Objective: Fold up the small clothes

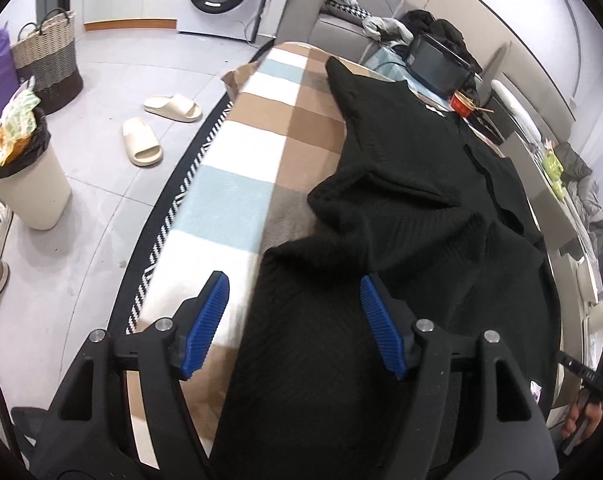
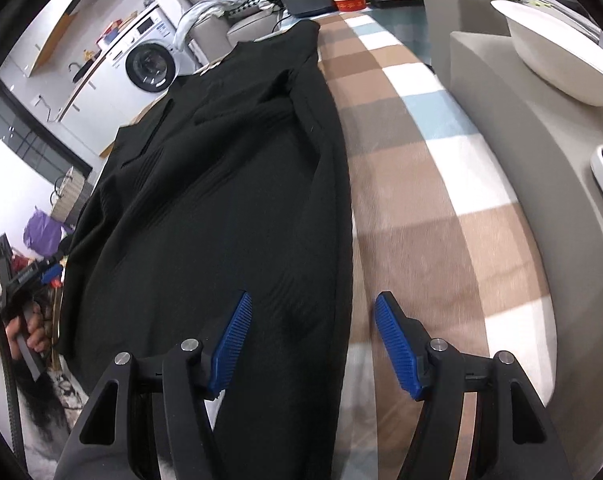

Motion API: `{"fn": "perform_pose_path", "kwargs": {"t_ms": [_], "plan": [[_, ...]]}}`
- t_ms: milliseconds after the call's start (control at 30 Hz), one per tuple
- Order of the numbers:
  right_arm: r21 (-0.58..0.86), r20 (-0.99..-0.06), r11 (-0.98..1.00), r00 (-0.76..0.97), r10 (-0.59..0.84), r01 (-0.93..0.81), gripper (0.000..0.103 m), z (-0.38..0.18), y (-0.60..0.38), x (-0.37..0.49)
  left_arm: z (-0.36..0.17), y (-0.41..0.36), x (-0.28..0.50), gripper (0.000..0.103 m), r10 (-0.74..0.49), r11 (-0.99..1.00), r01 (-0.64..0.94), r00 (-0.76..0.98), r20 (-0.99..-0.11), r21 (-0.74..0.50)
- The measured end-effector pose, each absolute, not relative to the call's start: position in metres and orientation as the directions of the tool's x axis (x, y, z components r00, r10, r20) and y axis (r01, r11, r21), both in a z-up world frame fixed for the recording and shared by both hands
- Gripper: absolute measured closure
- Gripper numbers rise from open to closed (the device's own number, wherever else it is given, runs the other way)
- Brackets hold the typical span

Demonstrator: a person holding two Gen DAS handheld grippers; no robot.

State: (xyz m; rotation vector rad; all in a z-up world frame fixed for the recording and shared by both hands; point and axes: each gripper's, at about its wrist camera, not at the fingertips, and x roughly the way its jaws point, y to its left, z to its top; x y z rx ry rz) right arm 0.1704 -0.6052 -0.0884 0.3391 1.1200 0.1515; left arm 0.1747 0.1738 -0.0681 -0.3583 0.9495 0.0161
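Above the black ribbed knit garment (image 1: pixel 401 208) on the checked blanket-covered worktop (image 1: pixel 237 152), I hold both tools, left tool (image 1: pixel 294 296) and right tool (image 2: pixel 313 316), spread wide, gripping nothing.

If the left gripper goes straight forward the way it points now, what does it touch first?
Most likely the black ribbed garment. The left gripper is open, and the near edge of the cloth already lies between its fingers, on the checked blanket. The first bump ahead seems to be the folded sleeve; depth is unclear.
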Motion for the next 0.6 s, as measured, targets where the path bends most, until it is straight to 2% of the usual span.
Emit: {"fn": "perform_pose_path", "kwargs": {"t_ms": [33, 67, 167, 300, 367, 500, 600], "plan": [[0.325, -0.856, 0.945, 0.434, 0.28, 0.031, 0.046, -0.088, -0.601, 0.168, -0.068, 0.175, 0.171, 0.037, -0.138, 0.939, -0.178, 0.586, -0.798, -0.293], [0.304, -0.859, 0.953, 0.437, 0.268, 0.014, 0.062, -0.088, -0.597, 0.167, -0.069, 0.176, 0.168, 0.037, -0.133, 0.937, -0.188, 0.586, -0.799, -0.294], [0.271, -0.855, 0.962, 0.452, 0.256, -0.033, 0.095, -0.091, -0.588, 0.166, -0.07, 0.177, 0.161, 0.037, -0.129, 0.934, -0.2, 0.582, -0.803, -0.296], [0.341, -0.798, 0.939, 0.515, 0.313, -0.042, 0.098, -0.076, -0.603, 0.163, -0.069, 0.173, 0.156, 0.037, -0.12, 0.936, -0.209, 0.569, -0.813, -0.284], [0.339, -0.778, 0.941, 0.559, 0.286, -0.009, 0.098, -0.063, -0.625, 0.156, -0.069, 0.169, 0.153, 0.037, -0.117, 0.94, -0.203, 0.564, -0.817, -0.275], [0.285, -0.821, 0.957, 0.528, 0.218, 0.049, 0.098, -0.066, -0.648, 0.154, -0.077, 0.158, 0.152, 0.037, -0.138, 0.939, -0.196, 0.539, -0.831, -0.283], [0.293, -0.849, 0.955, 0.474, 0.233, 0.055, 0.097, -0.078, -0.649, 0.157, -0.084, 0.146, 0.155, 0.037, -0.176, 0.94, -0.166, 0.513, -0.84, -0.298]]}}
